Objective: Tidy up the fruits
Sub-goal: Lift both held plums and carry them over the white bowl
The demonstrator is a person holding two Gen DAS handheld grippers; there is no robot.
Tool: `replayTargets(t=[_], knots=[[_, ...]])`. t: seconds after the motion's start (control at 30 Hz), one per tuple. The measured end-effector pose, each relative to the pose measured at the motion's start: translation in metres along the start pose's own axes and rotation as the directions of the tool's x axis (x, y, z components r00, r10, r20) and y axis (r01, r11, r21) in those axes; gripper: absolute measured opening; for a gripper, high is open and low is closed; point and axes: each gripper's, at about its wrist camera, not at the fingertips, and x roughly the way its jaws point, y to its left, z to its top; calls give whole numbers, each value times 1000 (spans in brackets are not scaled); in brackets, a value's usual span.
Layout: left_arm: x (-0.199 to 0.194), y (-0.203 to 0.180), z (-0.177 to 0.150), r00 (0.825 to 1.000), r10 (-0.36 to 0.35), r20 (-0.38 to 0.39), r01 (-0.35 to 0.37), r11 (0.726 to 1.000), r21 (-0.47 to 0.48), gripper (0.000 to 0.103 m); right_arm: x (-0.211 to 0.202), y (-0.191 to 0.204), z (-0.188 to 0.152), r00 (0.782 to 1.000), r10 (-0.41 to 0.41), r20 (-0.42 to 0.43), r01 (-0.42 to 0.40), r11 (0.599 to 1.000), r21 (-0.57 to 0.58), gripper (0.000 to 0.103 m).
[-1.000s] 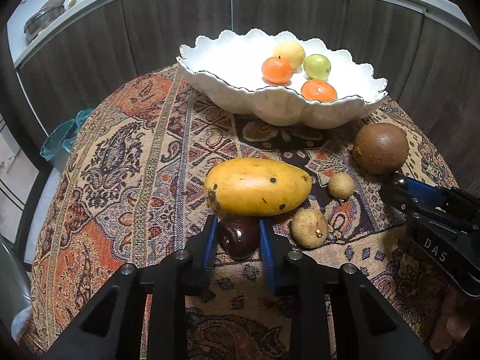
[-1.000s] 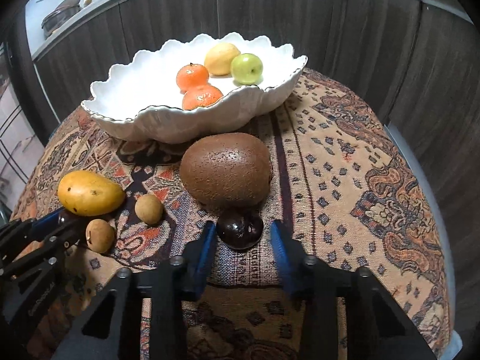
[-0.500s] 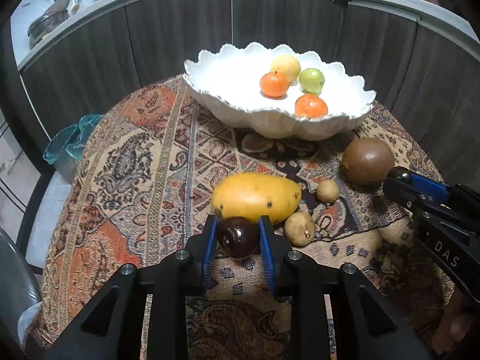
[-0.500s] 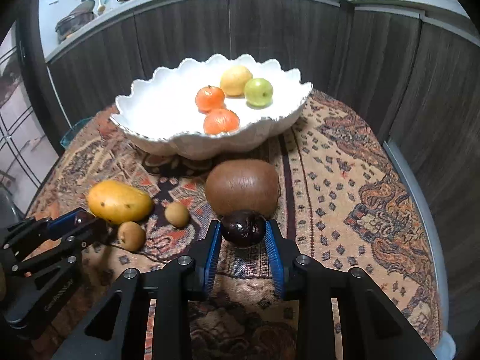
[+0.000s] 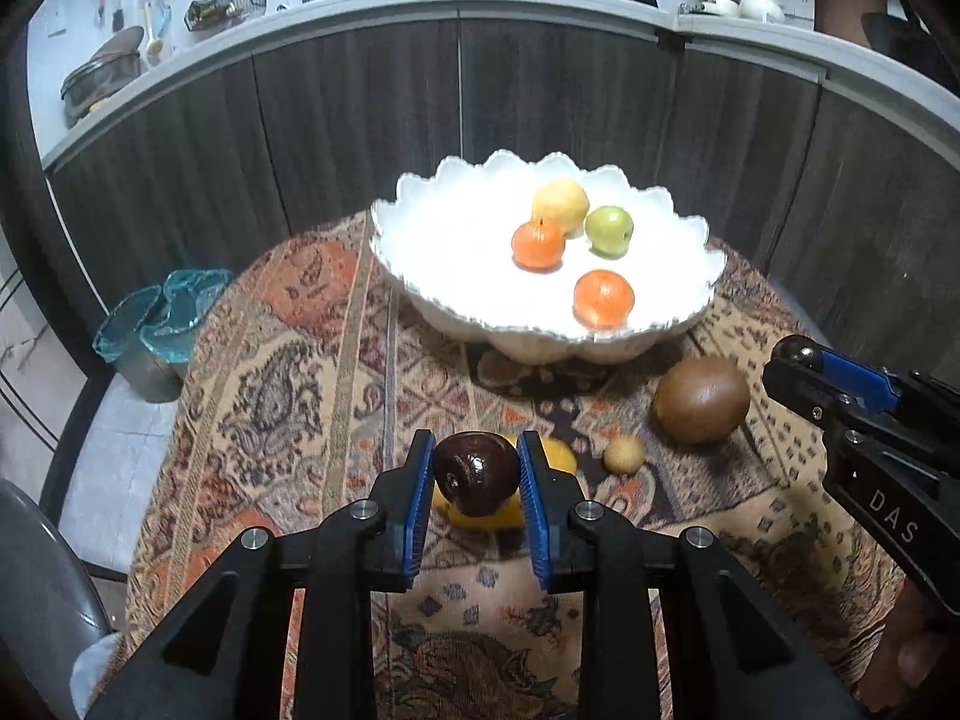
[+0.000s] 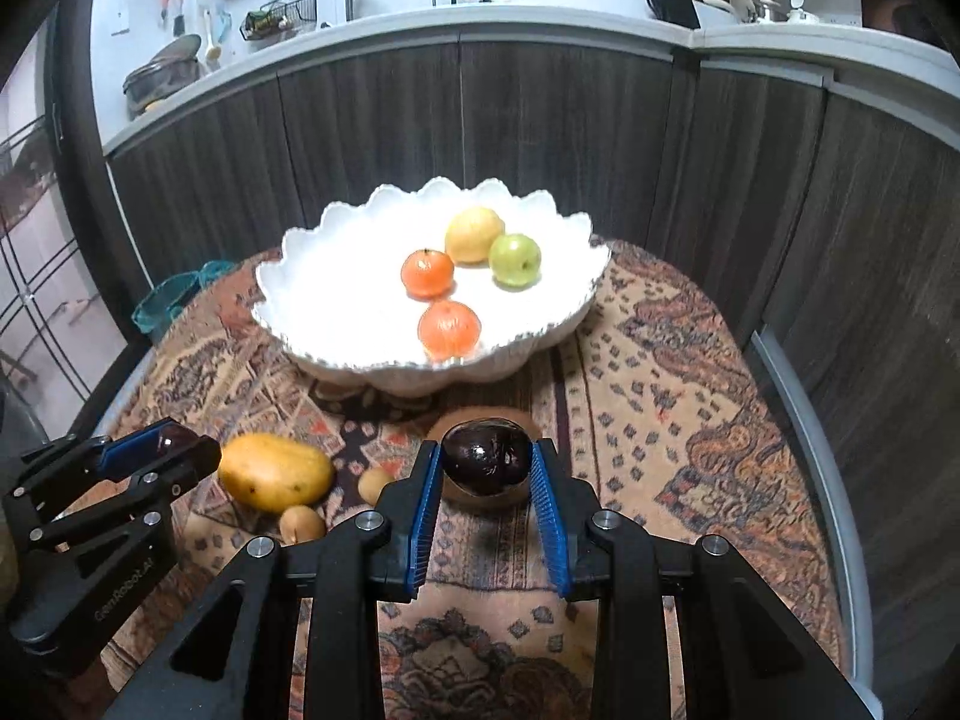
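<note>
bowl [image 5: 690,228]: showing plain white
tablecloth [image 5: 288,372]: showing orange, brown and beige paisley
mango [image 6: 275,472]: showing yellow, dark-speckled
gripper pads [image 6: 424,510]: showing blue
held fruits [image 5: 476,473]: showing dark maroon

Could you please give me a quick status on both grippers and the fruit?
Left gripper shut on dark purple round fruit. Right gripper shut on second dark purple fruit. White scalloped bowl ahead, path unobstructed.

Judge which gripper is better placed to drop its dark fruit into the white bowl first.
Right, marginally. The right gripper faces the white bowl head-on; the left gripper sits off its left side. Both hold a dark fruit.
</note>
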Motion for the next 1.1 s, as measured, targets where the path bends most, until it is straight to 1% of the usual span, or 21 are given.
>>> replayTargets(t=[0.3, 0.63, 0.83, 1.1], knots=[[-9, 0, 39, 997, 16, 70, -17, 1000, 11, 28, -8, -4, 30, 998, -4, 64, 3, 1000, 11, 31], [-3, -2, 74, 995, 13, 102, -15, 1000, 16, 28, -6, -13, 63, 993, -28, 115, 25, 999, 22, 31], [9, -2, 91, 995, 8, 98, -10, 1000, 20, 28, 2, -17, 80, 991, -38, 126, 35, 999, 25, 31], [34, 2, 110, 997, 1, 80, -3, 1000, 23, 28, 21, -16, 94, 992, -46, 115, 44, 999, 20, 31]])
